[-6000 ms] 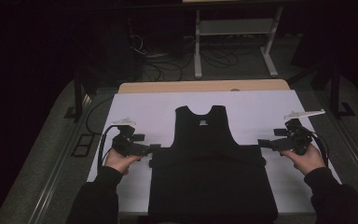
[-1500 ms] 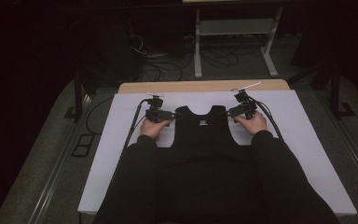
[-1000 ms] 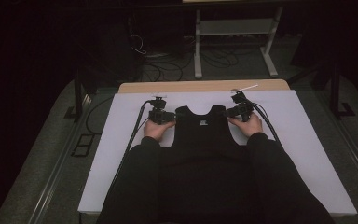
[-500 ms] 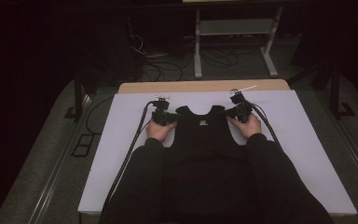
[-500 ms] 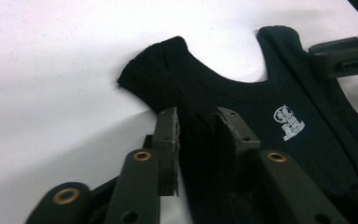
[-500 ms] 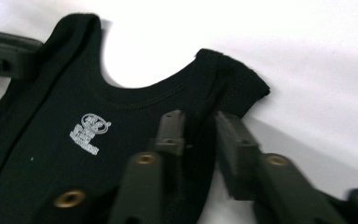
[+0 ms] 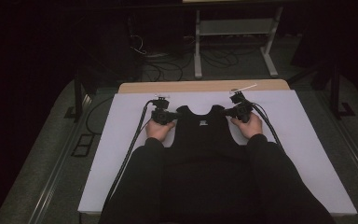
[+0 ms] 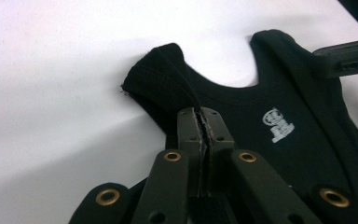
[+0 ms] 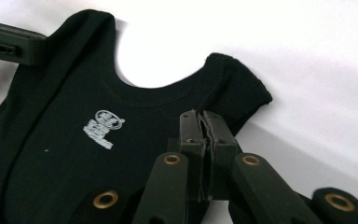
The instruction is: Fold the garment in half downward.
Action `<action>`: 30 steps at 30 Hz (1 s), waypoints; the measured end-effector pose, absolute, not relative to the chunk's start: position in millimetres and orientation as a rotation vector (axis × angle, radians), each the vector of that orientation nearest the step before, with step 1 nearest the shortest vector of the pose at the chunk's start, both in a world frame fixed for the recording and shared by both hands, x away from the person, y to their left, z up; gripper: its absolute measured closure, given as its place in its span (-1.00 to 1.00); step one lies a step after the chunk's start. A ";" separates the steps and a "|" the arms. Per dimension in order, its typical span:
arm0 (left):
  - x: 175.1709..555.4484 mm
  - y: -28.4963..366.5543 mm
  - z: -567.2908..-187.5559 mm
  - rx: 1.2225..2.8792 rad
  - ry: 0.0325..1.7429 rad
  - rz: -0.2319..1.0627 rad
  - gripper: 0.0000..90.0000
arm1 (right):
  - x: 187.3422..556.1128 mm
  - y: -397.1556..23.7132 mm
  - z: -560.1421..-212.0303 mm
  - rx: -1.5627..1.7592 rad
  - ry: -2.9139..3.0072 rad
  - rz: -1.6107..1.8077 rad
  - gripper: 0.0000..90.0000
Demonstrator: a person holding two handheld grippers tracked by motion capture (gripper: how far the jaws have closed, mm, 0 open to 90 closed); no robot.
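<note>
White sheet [image 7: 121,154] covers the table, and I take the black tank top [image 7: 204,135] lying flat on it as my landmark; it sits mid-sheet, neckline toward the far edge, hem toward me under my forearms. Beyond the tank top's neckline a strip of bare wood [image 7: 200,86] shows past the sheet.

My judgement of progress: the grasp is made, the move is not. Both shoulder straps are pinched, yet the body of the garment lies spread, so any lifting or folding from the top is left to do.

At the tank top's left strap [image 8: 161,77] my left gripper [image 8: 205,123] has just been closing, and its jaws now meet on a raised ridge of the fabric. At the right strap [image 9: 235,88] my right gripper [image 9: 205,123] has likewise just been closing, jaws clamped on the cloth near the armhole edge.

The cloth looks like soft matte knit, with a stitched band round the scooped neck and blunt, rounded strap ends; the left one is bunched and tilted up where I hold it. Just below the neckline sits a small white printed logo [image 8: 279,123], too small for me to read. The jaws are flat black bars with brass rivets.
</note>
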State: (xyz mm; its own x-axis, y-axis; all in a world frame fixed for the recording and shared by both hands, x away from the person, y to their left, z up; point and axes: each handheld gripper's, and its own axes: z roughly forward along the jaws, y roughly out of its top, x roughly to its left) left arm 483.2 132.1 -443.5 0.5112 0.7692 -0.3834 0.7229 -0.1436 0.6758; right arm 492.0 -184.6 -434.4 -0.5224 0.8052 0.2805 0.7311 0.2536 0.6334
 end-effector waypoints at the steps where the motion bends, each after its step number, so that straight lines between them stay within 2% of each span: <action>1: 482.1 132.2 -441.6 1.887 1.226 0.071 0.93 | 491.3 -185.0 -433.0 1.465 2.407 1.130 0.91; 30: 440.6 143.5 -402.0 1.809 1.125 0.096 0.93 | 447.0 -199.4 -395.9 1.351 2.365 1.322 0.91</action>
State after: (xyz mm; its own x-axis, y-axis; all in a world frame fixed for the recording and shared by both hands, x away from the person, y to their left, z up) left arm 440.6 143.5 -402.0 0.5702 0.7242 -0.3878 0.6478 -0.1061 0.7544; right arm 447.0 -199.4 -395.9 -0.5966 0.7446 0.2995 0.6453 0.2232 0.7306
